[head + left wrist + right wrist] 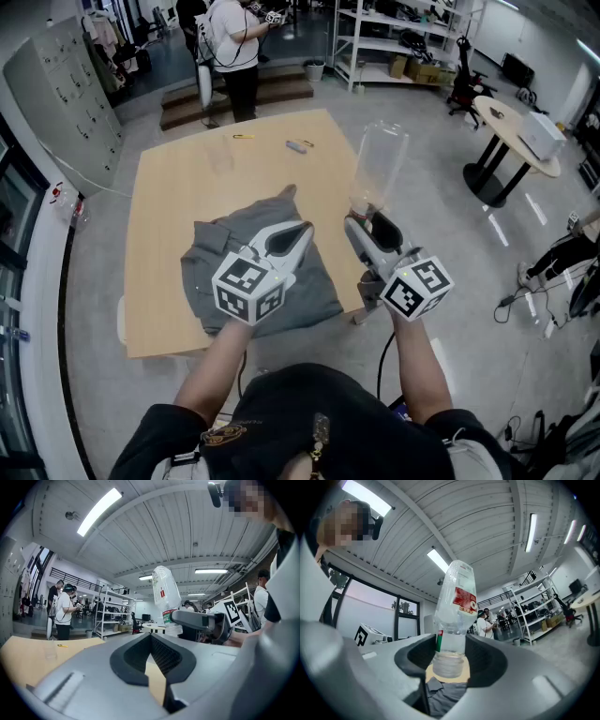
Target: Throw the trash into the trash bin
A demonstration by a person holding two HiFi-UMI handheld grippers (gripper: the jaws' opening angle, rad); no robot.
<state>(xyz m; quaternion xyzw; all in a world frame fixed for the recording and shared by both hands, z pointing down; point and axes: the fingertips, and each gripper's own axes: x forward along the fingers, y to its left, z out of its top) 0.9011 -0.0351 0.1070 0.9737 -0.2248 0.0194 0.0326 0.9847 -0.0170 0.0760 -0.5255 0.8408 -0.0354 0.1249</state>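
Observation:
A clear, empty plastic bottle [380,164] with a red label is held neck down, off the table's right edge. My right gripper [368,217] is shut on its neck. In the right gripper view the bottle [454,606] rises straight up from between the jaws of that gripper [449,656]. My left gripper [302,232] hovers over a crumpled grey cloth [211,258] on the wooden table [169,187], its jaws together with nothing in them. The left gripper view looks past that gripper [151,637] to the bottle [165,592] at its right.
A yellow item [243,137] and a blue one [296,145] lie near the table's far edge. A person [234,47] stands beyond it. A small bin [314,70] sits by metal shelves [394,37]. A round table [511,131] stands at the right.

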